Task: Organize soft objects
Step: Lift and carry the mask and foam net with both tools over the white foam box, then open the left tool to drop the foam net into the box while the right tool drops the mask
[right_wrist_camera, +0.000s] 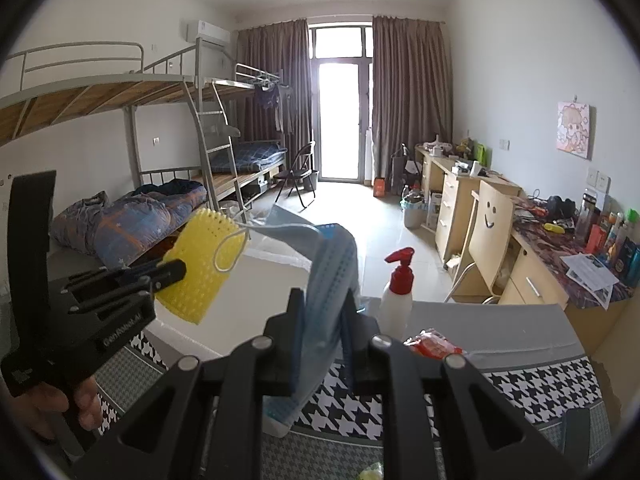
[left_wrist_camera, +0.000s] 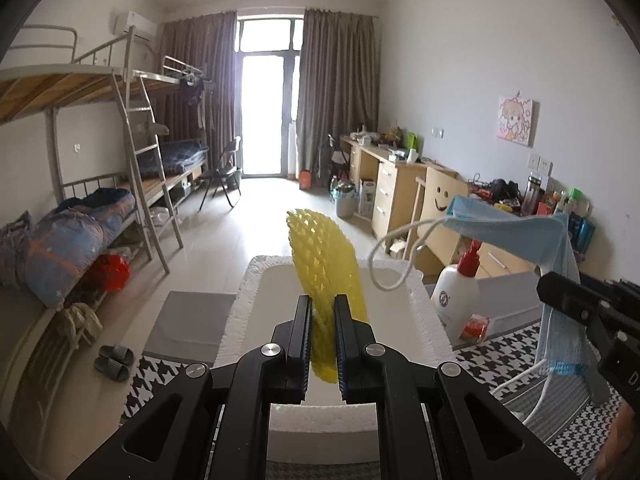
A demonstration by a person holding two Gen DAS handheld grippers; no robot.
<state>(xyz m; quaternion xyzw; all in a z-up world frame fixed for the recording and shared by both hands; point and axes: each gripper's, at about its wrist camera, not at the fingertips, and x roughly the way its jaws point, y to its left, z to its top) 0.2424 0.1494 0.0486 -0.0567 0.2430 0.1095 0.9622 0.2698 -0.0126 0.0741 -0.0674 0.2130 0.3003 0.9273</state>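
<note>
My left gripper (left_wrist_camera: 322, 312) is shut on a yellow foam fruit net (left_wrist_camera: 324, 268) and holds it above a white foam box (left_wrist_camera: 424, 308). The net also shows in the right wrist view (right_wrist_camera: 200, 268), pinched by the left gripper (right_wrist_camera: 180, 270). My right gripper (right_wrist_camera: 323, 308) is shut on a blue face mask (right_wrist_camera: 328, 280), which hangs folded with its ear loop dangling over the box. In the left wrist view the mask (left_wrist_camera: 516, 232) hangs from the right gripper (left_wrist_camera: 560, 300) at the right.
A white pump bottle with a red top (right_wrist_camera: 396, 300) and a red packet (right_wrist_camera: 434, 344) stand right of the box on a houndstooth cloth (right_wrist_camera: 532, 388). Bunk beds (left_wrist_camera: 100, 216) line the left wall, desks (left_wrist_camera: 396, 184) the right.
</note>
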